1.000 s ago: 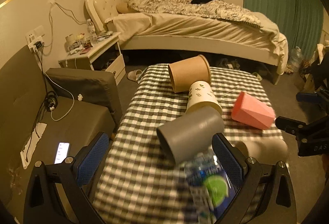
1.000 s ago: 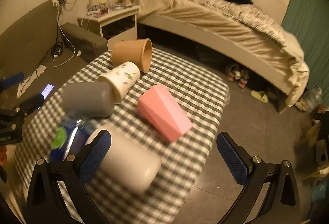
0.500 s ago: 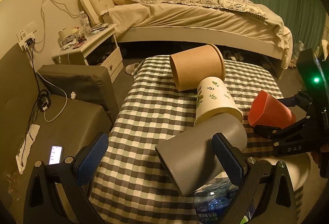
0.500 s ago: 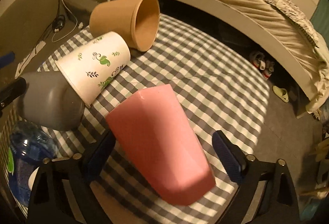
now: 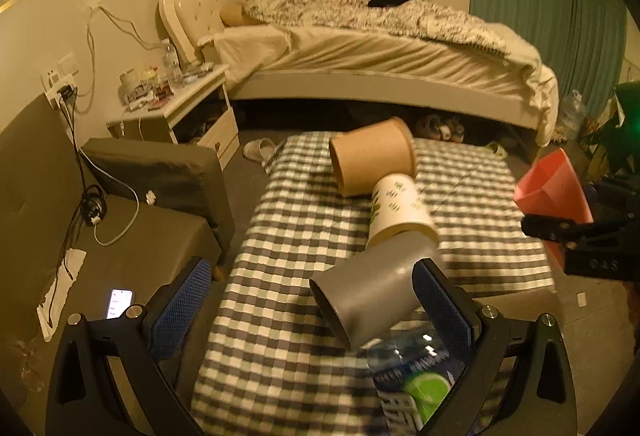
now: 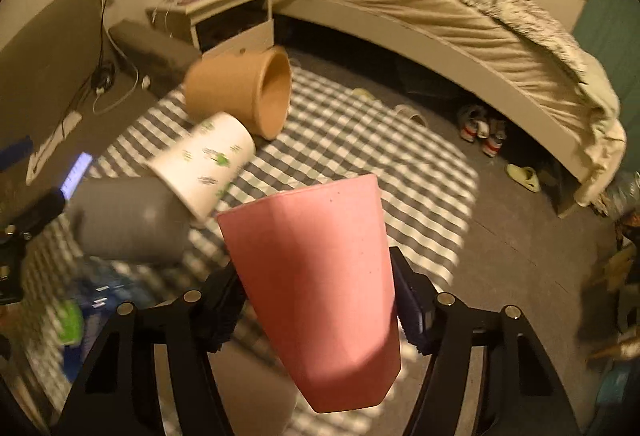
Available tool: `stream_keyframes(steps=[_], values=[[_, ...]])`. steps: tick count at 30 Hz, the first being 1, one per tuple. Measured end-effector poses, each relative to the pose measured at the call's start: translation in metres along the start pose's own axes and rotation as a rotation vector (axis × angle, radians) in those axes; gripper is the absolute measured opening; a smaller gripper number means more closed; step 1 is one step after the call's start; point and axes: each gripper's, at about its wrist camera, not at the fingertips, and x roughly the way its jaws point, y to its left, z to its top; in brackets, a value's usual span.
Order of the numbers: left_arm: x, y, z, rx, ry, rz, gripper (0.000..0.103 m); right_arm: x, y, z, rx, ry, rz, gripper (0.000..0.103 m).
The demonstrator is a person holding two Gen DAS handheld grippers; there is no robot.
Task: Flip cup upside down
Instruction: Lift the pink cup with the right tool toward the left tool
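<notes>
So the pink cup (image 6: 316, 292) is sitting clamped in the right claw (image 6: 316, 300), lifted off the checkered counter (image 6: 360, 140) and hanging over its near edge. In the right wrist view the narrow base is pointing toward the camera and the wider end away, so it's basically lying along the fingers, not turned over yet. From the left wrist view you can see it off to the right (image 5: 554, 188), up in the air and tilted.

My read: the pickup part is done, and what's left is rotating it mouth-down and setting it on the cloth. Can't see inside it from either angle, so no idea if anything's in there.

The other containers are all lying on their sides in a row, touching each other: the brown paper tub (image 6: 240, 96) farthest back with its open mouth showing empty, then the white leaf-print cup (image 6: 204, 162), then the grey cup (image 6: 128, 224). The grey one's mouth is facing the left camera (image 5: 372, 296) and is looking dark, nothing visible inside. A water bottle (image 5: 416, 384) is lying just in front of it.

The left claw (image 5: 316, 296) is hanging spread wide apart, gripping nothing, with the grey cup partly between its fingers.
</notes>
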Motion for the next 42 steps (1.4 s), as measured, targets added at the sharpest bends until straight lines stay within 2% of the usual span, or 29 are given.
stream_keyframes(steps=[3, 7, 13, 16, 19, 26, 32, 38, 40, 41, 42], values=[[-0.035, 0.008, 0.000, -0.002, -0.036, -0.009, 0.103, -0.044, 0.011, -0.006, 0.051, -0.012, -0.013, 0.065], [-0.078, 0.021, -0.010, 0.004, -0.079, -0.010, 0.103, -0.103, 0.037, -0.035, 0.163, -0.009, -0.006, 0.065], [-0.124, 0.053, -0.046, -0.015, -0.104, -0.012, 0.103, -0.138, 0.104, -0.099, 0.289, 0.023, 0.002, 0.065], [-0.134, 0.070, -0.072, -0.024, -0.107, -0.006, 0.103, -0.128, 0.136, -0.129, 0.368, 0.061, 0.021, 0.065], [-0.132, 0.083, -0.102, -0.036, -0.089, 0.005, 0.103, -0.108, 0.163, -0.153, 0.387, 0.107, 0.039, 0.065], [-0.114, 0.101, -0.154, -0.035, -0.035, 0.031, 0.103, -0.063, 0.194, -0.172, 0.450, 0.152, 0.002, 0.065], [-0.102, 0.107, -0.172, -0.043, 0.004, 0.025, 0.103, -0.047, 0.189, -0.171, 0.501, 0.117, -0.078, 0.065], [-0.103, 0.092, -0.173, -0.005, 0.007, 0.029, 0.103, -0.039, 0.182, -0.182, 0.501, 0.118, -0.088, 0.065], [-0.105, 0.087, -0.173, 0.000, 0.004, 0.025, 0.103, -0.038, 0.179, -0.187, 0.505, 0.118, -0.057, 0.078], [-0.107, 0.083, -0.173, -0.003, 0.007, 0.019, 0.103, -0.039, 0.177, -0.187, 0.503, 0.118, -0.046, 0.092], [-0.107, 0.082, -0.172, -0.007, 0.010, 0.014, 0.103, -0.043, 0.175, -0.189, 0.502, 0.108, -0.044, 0.093]])
